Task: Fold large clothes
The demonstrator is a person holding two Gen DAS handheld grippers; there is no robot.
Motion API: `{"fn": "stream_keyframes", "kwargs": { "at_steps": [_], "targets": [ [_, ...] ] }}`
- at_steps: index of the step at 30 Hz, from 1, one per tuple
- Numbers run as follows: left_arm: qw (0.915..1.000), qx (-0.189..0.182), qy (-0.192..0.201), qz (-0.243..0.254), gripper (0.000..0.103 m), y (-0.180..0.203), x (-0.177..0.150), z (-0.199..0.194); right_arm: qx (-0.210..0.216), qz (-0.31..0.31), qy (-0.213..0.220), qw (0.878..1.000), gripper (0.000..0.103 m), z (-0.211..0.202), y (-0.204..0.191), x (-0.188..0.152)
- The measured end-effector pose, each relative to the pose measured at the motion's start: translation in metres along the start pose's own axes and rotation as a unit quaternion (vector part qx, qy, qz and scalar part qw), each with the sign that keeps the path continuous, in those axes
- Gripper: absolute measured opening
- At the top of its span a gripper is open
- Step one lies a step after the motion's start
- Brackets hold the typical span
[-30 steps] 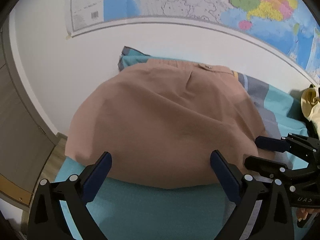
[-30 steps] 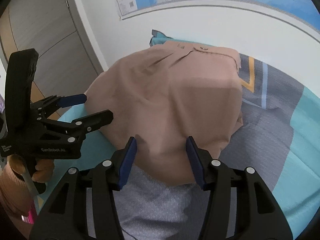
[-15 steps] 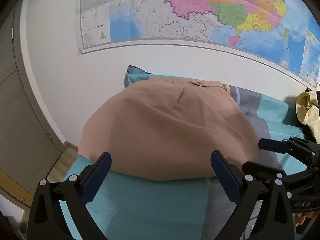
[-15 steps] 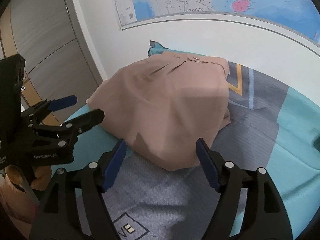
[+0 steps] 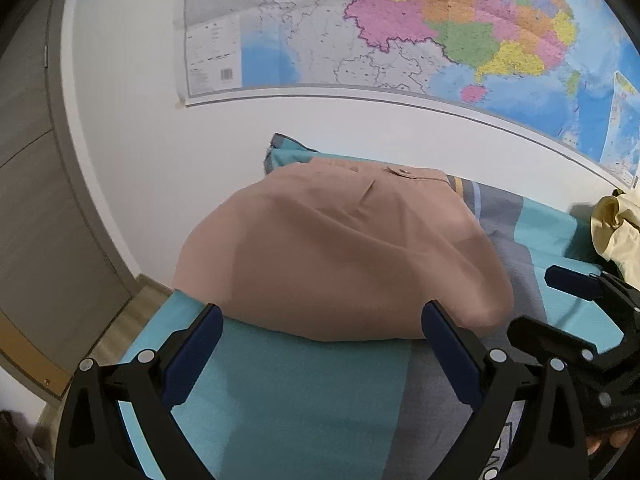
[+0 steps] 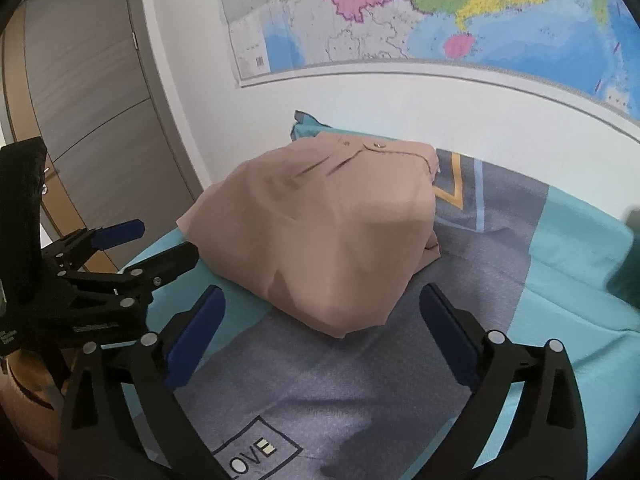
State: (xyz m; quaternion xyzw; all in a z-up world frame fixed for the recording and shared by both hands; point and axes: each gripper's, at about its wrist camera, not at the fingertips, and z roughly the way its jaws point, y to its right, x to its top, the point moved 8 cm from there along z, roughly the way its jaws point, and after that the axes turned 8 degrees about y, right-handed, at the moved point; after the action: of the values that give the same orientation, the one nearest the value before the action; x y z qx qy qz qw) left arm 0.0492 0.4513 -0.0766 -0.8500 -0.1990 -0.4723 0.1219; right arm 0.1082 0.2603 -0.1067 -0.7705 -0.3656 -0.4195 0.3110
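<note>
One folded tan garment (image 5: 340, 256) lies on the bed (image 5: 288, 396), just ahead of both hand-held grippers. The left hand-held gripper (image 5: 320, 354) stands wide open. The right hand-held gripper (image 6: 320, 334), its jaws just opened, grips nothing. Both tilt downward side by side.

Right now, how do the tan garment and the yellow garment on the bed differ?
The tan garment lies folded flat in a neat stack; the yellow garment sits crumpled in a heap. The tan garment lies mid-bed, just ahead of both grippers, while the yellow garment is off at the right edge of the left wrist view, only partly visible. Both rest on the teal and grey bedspread, held by neither gripper.
</note>
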Motion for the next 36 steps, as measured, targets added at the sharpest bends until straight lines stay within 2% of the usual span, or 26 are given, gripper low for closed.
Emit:
{"fn": "stream_keyframes", "kwargs": {
  "at_steps": [3,6,15,36],
  "targets": [
    [0.9999,0.009,0.008,-0.002,0.096,0.000,0.000,-0.006,0.015,-0.004,0.000,1.000,0.097,-0.005,-0.007,-0.002],
    [0.9999,0.003,0.004,-0.015,0.096,0.001,-0.003,-0.010,0.022,0.009,-0.004,1.000,0.097,-0.010,-0.010,-0.004],
    [0.9997,0.005,0.010,-0.024,0.096,0.002,-0.006,-0.026,0.012,0.028,0.017,0.999,0.097,-0.029,-0.009,-0.006],
    [0.9996,0.006,0.022,-0.017,0.096,0.012,-0.014,-0.051,0.012,0.031,0.024,0.999,0.097,-0.050,-0.010,-0.019]
  ]
}}
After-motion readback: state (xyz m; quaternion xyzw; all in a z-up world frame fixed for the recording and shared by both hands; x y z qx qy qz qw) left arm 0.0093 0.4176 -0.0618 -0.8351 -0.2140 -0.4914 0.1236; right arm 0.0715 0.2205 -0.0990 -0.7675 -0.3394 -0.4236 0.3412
